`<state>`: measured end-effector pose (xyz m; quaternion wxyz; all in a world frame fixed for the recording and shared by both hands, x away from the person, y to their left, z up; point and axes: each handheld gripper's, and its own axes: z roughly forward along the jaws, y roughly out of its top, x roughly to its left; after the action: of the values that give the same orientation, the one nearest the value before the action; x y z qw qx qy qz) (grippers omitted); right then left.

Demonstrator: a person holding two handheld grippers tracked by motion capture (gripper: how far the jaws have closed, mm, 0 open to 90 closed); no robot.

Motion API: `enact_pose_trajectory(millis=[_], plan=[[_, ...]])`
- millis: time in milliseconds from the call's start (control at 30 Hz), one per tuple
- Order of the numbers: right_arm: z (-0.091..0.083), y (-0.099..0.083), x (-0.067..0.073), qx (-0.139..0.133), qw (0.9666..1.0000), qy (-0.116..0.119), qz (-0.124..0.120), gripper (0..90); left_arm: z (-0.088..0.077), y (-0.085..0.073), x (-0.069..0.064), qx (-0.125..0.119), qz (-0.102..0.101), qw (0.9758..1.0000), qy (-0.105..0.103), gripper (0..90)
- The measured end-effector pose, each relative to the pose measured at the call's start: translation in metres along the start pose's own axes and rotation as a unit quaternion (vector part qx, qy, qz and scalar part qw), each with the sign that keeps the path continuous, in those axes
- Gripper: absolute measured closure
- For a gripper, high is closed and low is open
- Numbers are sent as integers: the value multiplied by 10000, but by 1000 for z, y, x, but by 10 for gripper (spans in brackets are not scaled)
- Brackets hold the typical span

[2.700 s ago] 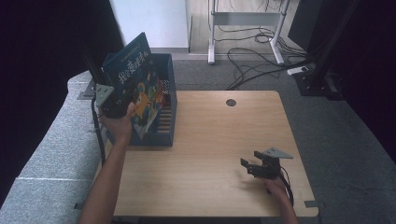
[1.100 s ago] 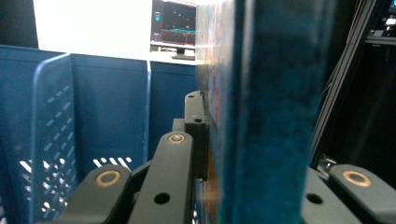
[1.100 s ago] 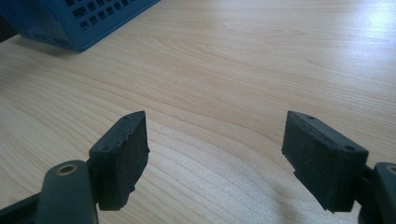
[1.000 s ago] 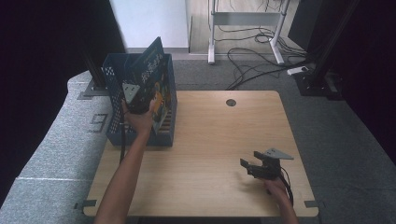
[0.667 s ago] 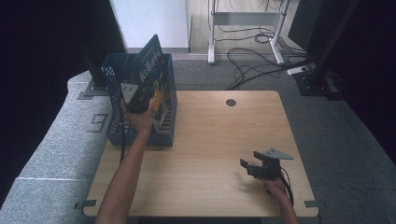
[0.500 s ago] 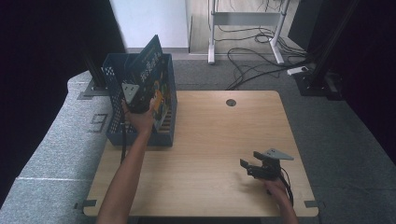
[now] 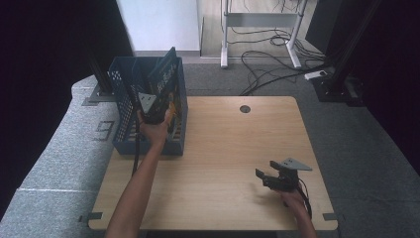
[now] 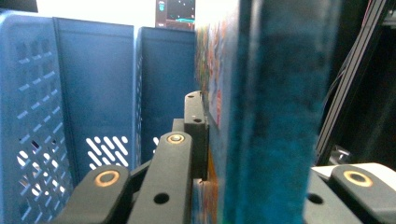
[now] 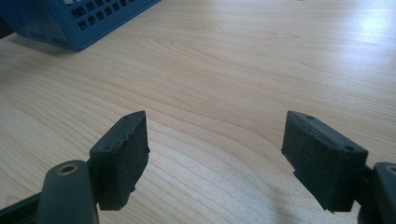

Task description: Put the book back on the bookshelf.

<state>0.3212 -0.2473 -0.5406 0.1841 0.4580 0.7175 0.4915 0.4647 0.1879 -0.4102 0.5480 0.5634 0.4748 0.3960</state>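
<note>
Two grippers are at work around a blue perforated crate (image 7: 125,106) that stands at the far left corner of the wooden table (image 7: 223,144). Standing on edge inside the crate, tilted toward its right wall, is a flat box (image 7: 166,82) with a colourful printed face, and the left gripper (image 7: 151,106) is clenched on its near edge; in the left gripper view the jaws press both sides of the box (image 8: 261,112), with the crate's slotted walls (image 8: 70,93) just beside them. The left forearm reaches from the near edge of the table straight up to the crate, hand wrapped round the gripper body, its cable hanging down the crate's near wall.

Well to the right of the crate, near the table's near right corner, the right gripper (image 7: 277,178) rests low over bare wood, jaws spread wide with nothing between them (image 9: 215,154).

Right of the crate, a round cable hole (image 7: 244,108) sits at the table's far edge. Beyond lie grey carpet (image 7: 59,153), loose cables (image 7: 267,64) and a white stand (image 7: 257,29).
</note>
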Motion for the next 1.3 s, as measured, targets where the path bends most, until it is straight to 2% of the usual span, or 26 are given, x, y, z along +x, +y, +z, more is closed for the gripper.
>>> enact_pose_trajectory(millis=[200,333,667,1000,1300], plan=[[0,0,0,11,10000,4,-4,223,1,-8,-3,84,157,9998,-48,816],[-1,0,2,-3,10000,28,-21,223,1,-14,-3,118,118,9999,-46,812],[-3,-1,1,11,10000,22,-10,223,-5,-17,-12,158,308,9993,-166,768],[-4,-2,1,26,10000,50,9,223,-13,-18,-13,179,311,9988,-323,702],[-1,-3,1,115,9999,94,12,222,-20,-24,-12,154,374,9985,-364,696]])
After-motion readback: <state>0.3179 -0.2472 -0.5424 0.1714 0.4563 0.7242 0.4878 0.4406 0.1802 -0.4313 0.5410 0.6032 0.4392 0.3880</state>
